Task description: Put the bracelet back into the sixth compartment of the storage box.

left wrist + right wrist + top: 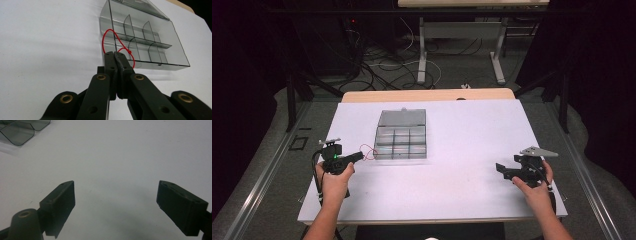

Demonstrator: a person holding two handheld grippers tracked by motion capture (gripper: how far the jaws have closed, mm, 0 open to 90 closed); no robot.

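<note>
The left gripper (358, 156) sits at the left side of the white table (462, 190), just beside the front left corner of a clear plastic compartment box (401, 142). Its jaws are pressed together on a thin red cord (110, 35); in the left gripper view the cord rises from between the jaw tips in a loop. One side of the loop arches up over the near left corner wall of the box, and the other side curves down along the front wall. In the high view the red cord appears as a small loop between the left gripper tips and the box edge. The box stands open, its hinged lid (402, 117) folded back flat on the table behind it, and its interior is split by curved dividers (128, 22) into several compartments; no contents can be made out in them. The right gripper (501, 170) is held low over the right side of the table, well apart from the box, with its jaws spread wide and nothing between them. In the right gripper view, bare white table surface lies between the two jaws, and a corner of the box shows at the upper left.
</note>
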